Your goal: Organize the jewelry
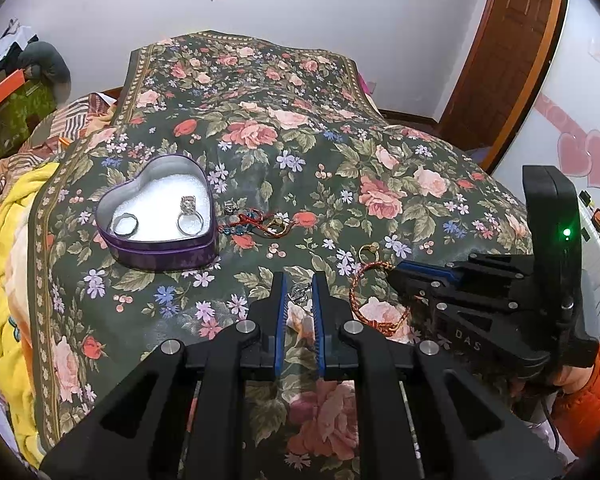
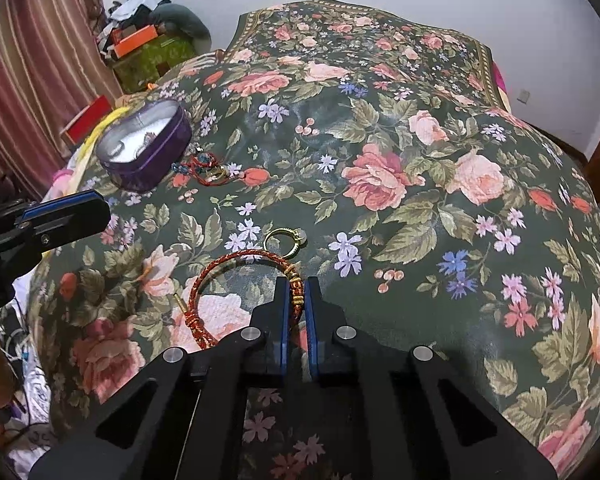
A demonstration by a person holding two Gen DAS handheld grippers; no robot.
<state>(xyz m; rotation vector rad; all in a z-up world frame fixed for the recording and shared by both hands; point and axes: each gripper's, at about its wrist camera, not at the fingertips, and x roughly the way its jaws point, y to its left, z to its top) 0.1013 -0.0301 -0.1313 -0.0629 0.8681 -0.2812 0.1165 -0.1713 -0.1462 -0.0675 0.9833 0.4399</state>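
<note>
A purple heart-shaped tin (image 1: 162, 250) sits on the floral bedspread and holds two silver rings (image 1: 190, 216); it also shows in the right wrist view (image 2: 156, 156). My left gripper (image 1: 299, 294) is shut on a small silver ring (image 1: 299, 293) just above the bedspread. My right gripper (image 2: 296, 292) is shut on a red braided bracelet (image 2: 236, 264) with gold beads, which lies on the cloth; the bracelet also shows in the left wrist view (image 1: 370, 312). A gold ring (image 2: 286, 242) lies just beyond the bracelet. A red and blue cord bracelet (image 1: 256, 224) lies right of the tin.
The floral bedspread (image 1: 300, 140) covers the whole bed. A yellow blanket (image 1: 12, 248) and piled clothes lie at the left edge. A wooden door (image 1: 508, 52) stands at the far right. Boxes (image 2: 140, 44) sit beyond the bed by a curtain.
</note>
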